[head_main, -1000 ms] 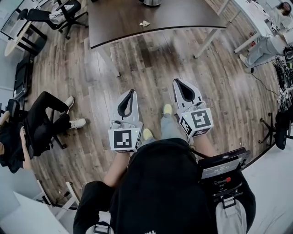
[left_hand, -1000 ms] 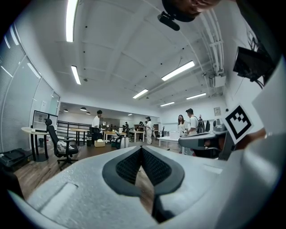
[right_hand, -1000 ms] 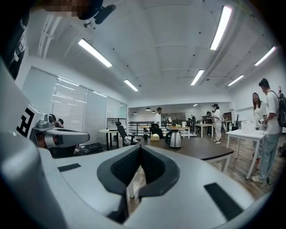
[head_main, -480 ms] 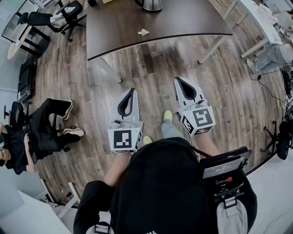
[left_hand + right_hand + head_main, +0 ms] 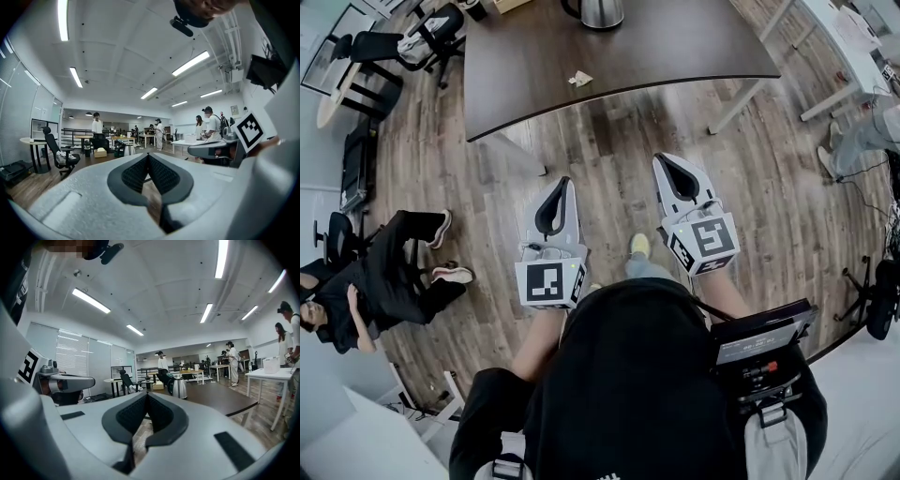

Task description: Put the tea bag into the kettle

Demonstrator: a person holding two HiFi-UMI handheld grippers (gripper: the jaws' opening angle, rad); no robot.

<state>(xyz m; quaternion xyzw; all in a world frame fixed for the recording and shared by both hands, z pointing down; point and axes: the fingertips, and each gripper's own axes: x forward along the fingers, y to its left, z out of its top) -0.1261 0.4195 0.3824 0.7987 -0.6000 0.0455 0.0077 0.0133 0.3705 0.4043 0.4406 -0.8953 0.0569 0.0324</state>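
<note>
the left gripper [image 5: 565, 180] and right gripper [image 5: 657, 158] have jaws clenched on nothing, well apart from the table [image 5: 675, 47]. the tea bag [image 5: 579, 79] lies flat there, near the kettle [image 5: 598, 11]. it is small and thin, so the jaws could push it away and miss.

The head view looks steeply down from above the person [image 5: 628, 375], table [image 5: 675, 56] well ahead at 12 o'clock, while cameras close behind the left tool [image 5: 565, 184] and right tool [image 5: 662, 161] look level toward that shared table and its kettle [image 5: 600, 11].
</note>
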